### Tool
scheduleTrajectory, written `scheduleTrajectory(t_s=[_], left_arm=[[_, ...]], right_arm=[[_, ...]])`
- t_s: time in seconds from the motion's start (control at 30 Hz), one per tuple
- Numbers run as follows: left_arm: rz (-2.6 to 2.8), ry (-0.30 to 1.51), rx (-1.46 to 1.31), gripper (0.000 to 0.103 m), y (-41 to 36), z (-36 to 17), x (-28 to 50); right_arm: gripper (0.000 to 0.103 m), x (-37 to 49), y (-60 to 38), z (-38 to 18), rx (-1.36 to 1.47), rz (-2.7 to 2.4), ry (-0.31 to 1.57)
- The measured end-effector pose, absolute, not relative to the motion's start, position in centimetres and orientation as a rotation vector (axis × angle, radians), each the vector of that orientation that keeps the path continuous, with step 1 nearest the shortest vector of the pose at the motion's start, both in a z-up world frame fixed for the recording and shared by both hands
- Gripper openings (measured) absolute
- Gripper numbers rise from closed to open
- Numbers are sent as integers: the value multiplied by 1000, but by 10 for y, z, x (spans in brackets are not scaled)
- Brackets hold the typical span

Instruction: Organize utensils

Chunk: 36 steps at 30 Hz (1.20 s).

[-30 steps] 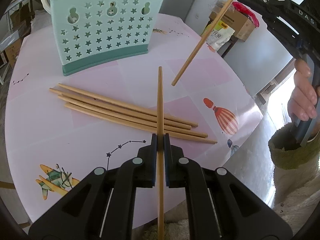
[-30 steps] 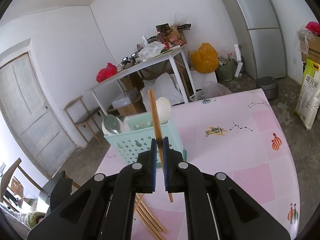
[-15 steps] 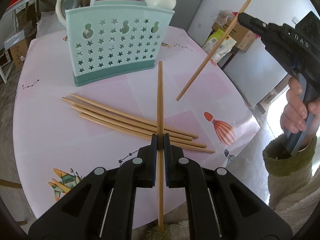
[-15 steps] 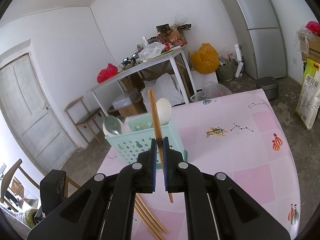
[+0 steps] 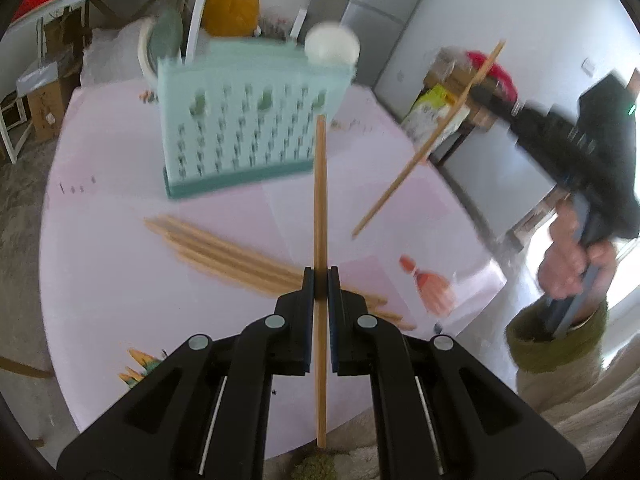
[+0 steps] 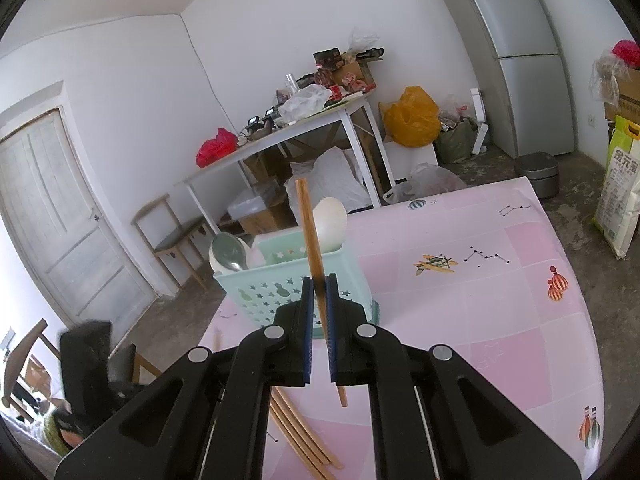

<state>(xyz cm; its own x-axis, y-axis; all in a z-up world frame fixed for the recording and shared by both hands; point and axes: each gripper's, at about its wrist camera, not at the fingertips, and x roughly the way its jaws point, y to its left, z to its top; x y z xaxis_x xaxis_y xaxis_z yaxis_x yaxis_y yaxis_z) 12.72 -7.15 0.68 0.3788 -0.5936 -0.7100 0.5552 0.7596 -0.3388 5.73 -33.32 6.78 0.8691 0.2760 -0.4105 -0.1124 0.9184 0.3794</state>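
Note:
My left gripper (image 5: 321, 276) is shut on a wooden chopstick (image 5: 320, 184) that points away toward the mint-green utensil holder (image 5: 248, 120), above the pink table (image 5: 100, 240). Several more chopsticks (image 5: 236, 260) lie flat on the table under it. My right gripper (image 6: 319, 284) is shut on another chopstick (image 6: 310, 232), held nearly upright in front of the holder (image 6: 296, 292). In the left wrist view that chopstick (image 5: 424, 148) slants at the right in the right gripper (image 5: 480, 90), which a hand (image 5: 572, 268) grips. Spoons (image 6: 230, 252) stand in the holder.
The round table's edge (image 6: 576, 280) drops to a concrete floor. A fridge (image 6: 516, 52), a cluttered white table (image 6: 288, 136), a chair (image 6: 172, 236) and a rice bag (image 6: 620, 196) stand around. Loose chopsticks (image 6: 300, 436) lie below my right gripper.
My left gripper has risen with its chopstick, so the holder now sits lower and nearer the view's centre and the picture is blurred. The right gripper has held still.

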Motion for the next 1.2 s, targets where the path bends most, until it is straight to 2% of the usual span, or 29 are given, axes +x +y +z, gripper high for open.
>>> scheduleTrajectory(t_s=[0.5,0.63,0.8,1.13,1.17,1.2], left_arm=[[-741,445,-240,5,-37,174,190],[-701,349,-251,5,-53,193,214],[-639,314,-255,5,-72,188,246],[-554,417,-151,5,-103,110,274],[-556,436,-152,7,-102,105,273],[-559,452,-154,14,-101,102,273]], right_arm=[[6,60,-333,69,370,201,473],[6,63,-334,68,372,200,474],[6,65,-336,68,379,203,473],[6,71,-337,64,383,210,489],[6,71,-337,64,383,210,490],[6,71,-337,65,383,209,490]])
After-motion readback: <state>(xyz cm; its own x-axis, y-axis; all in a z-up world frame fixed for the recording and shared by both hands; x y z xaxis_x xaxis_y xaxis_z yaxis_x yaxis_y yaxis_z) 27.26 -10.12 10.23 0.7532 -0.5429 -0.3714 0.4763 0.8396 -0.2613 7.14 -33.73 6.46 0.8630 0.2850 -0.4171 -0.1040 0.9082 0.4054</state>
